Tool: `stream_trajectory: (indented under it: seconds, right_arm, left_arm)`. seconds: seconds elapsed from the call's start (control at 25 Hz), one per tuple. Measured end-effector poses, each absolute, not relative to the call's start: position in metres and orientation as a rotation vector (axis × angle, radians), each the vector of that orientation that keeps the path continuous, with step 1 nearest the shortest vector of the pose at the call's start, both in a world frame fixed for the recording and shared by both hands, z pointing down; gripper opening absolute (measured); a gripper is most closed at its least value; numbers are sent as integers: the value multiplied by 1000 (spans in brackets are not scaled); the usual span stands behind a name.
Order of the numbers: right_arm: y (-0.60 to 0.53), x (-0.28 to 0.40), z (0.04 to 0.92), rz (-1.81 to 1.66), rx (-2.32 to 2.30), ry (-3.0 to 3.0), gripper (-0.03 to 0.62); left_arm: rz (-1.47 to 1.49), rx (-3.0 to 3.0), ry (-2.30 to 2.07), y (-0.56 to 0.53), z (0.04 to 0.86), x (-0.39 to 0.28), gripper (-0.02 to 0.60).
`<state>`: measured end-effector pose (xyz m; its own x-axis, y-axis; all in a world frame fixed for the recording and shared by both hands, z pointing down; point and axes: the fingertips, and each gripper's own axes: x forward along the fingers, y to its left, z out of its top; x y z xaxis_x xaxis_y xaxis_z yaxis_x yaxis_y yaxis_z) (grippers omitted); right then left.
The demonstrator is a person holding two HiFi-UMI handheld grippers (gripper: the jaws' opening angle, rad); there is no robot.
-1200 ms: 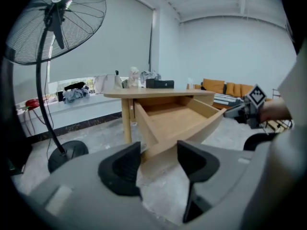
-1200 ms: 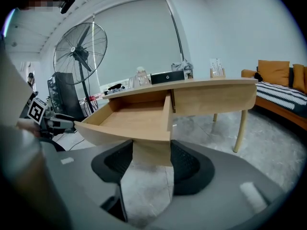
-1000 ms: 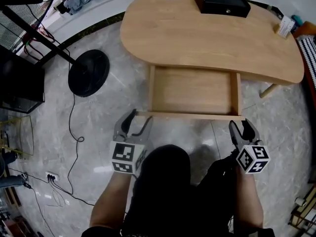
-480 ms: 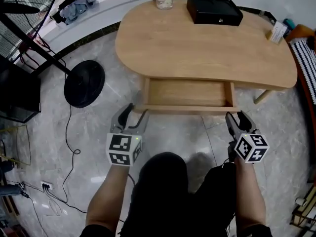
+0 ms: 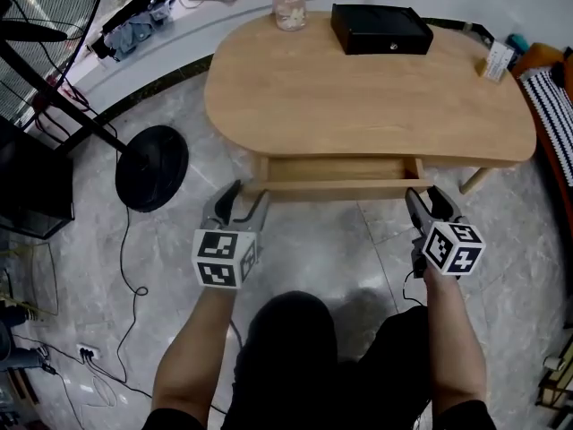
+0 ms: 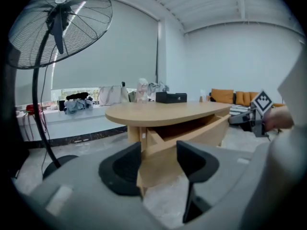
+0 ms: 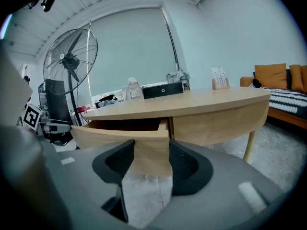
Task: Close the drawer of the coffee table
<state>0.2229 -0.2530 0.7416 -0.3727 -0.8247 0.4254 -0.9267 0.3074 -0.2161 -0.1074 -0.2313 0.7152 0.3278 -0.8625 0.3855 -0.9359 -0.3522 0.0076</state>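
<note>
The light wooden coffee table (image 5: 358,88) has its drawer (image 5: 340,170) pulled out a short way toward me, its front panel (image 5: 338,187) facing me. My left gripper (image 5: 240,202) is at the panel's left end, jaws open, with that end (image 6: 156,150) showing between them. My right gripper (image 5: 428,206) is at the panel's right end, jaws open and opening slightly. The panel's right end (image 7: 152,150) fills the gap between its pads, and I cannot tell whether they touch it. Neither gripper holds anything.
On the tabletop stand a black box (image 5: 380,28), a clear jar (image 5: 289,5) and a small card stand (image 5: 498,58). A floor fan's round base (image 5: 152,167) sits left of the table, with cables (image 5: 125,267) on the marble floor. A striped sofa edge (image 5: 557,106) is at the right.
The drawer has slid much further in under the tabletop. Both grippers have moved forward with its front panel, one at each end. Jaws look unchanged.
</note>
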Motion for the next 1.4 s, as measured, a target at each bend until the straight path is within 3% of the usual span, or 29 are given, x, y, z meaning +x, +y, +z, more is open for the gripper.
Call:
stream_trajectory:
  seconds: [0.16,0.24,0.4,1.4]
  right_arm:
    - [-259,223,741,635,1617,-2342,233]
    - [-254,225,740,633,1637,-2344,214]
    - [-242,225,744,638,1611,-2352,156]
    - [-299,208,743,689,1675,-2347,144]
  left_arm:
    - [376,2324,-1633,-235,710,-112,212]
    - [350,2302,-1639,-227,710,-115,155]
    - [376,2294,-1601,-207,720,-108,137]
    - [433,2339,-1642,-273,725,-104,107]
